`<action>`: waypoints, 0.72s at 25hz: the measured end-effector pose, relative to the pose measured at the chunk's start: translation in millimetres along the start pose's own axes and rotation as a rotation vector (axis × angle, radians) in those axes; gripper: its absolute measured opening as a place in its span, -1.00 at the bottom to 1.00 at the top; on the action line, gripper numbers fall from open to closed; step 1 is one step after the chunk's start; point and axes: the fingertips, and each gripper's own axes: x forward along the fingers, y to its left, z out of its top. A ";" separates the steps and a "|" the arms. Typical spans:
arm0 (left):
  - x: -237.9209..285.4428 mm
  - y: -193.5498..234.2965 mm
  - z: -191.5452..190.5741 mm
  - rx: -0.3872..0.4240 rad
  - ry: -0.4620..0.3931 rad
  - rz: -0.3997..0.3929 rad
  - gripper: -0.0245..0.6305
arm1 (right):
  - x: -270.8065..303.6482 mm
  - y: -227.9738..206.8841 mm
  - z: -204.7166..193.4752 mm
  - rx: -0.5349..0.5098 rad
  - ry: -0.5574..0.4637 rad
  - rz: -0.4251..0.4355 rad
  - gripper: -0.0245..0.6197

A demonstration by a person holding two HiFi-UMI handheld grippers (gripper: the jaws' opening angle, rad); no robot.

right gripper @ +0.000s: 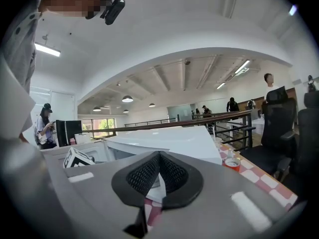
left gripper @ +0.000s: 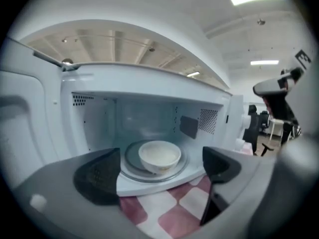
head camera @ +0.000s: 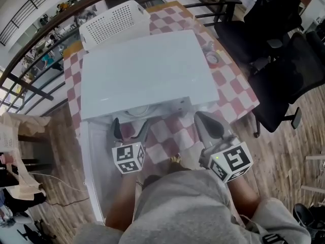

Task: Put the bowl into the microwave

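Observation:
A white bowl [left gripper: 159, 155] sits on the glass turntable [left gripper: 130, 159] inside the open white microwave [head camera: 147, 70]. My left gripper [left gripper: 159, 172] hangs just outside the cavity mouth, open, with nothing between its dark pads [left gripper: 97, 176]; the bowl lies beyond them, untouched. In the head view the left gripper [head camera: 130, 128] points at the microwave's front, and the right gripper [head camera: 207, 122] sits beside it at the front right. The right gripper [right gripper: 158, 177] is shut with its pads pressed together on nothing. The bowl is hidden in the head view.
The microwave door [head camera: 94, 177] swings open to the left. The table wears a red-and-white checked cloth [head camera: 167, 136]. A white perforated basket [head camera: 114, 19] stands behind the microwave, a red tape roll [head camera: 212, 60] to its right. Black office chairs [head camera: 274, 50] crowd the right side.

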 end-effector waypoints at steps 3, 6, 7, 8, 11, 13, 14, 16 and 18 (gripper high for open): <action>-23.1 -18.2 10.6 -0.042 -0.041 -0.050 0.56 | -9.9 -1.6 0.9 -0.003 0.001 -0.035 -0.94; -47.6 -36.0 25.6 -0.044 -0.098 -0.104 0.38 | -17.9 4.9 0.3 -0.007 0.002 -0.055 -0.94; -55.6 -41.8 29.6 -0.038 -0.117 -0.124 0.30 | -20.0 8.2 -0.6 -0.006 0.003 -0.061 -0.94; -63.5 -47.5 32.7 -0.026 -0.132 -0.146 0.23 | -22.1 11.8 -1.6 -0.004 0.003 -0.065 -0.94; -85.0 -56.3 39.6 -0.004 -0.167 -0.184 -0.16 | -28.7 23.0 -4.9 0.004 -0.004 -0.078 -0.94; -97.0 -53.9 45.4 -0.020 -0.185 -0.195 -0.41 | -33.3 30.5 -5.7 0.005 -0.013 -0.087 -0.94; -102.2 -52.6 48.2 -0.027 -0.192 -0.203 -0.52 | -36.1 34.0 -5.7 0.004 -0.015 -0.094 -0.94; -112.1 -50.7 51.9 -0.034 -0.202 -0.217 -0.73 | -42.1 41.4 -6.1 0.001 -0.013 -0.108 -0.94; -122.2 -49.6 53.4 -0.034 -0.202 -0.227 -0.89 | -47.7 49.8 -7.6 -0.002 -0.009 -0.120 -0.94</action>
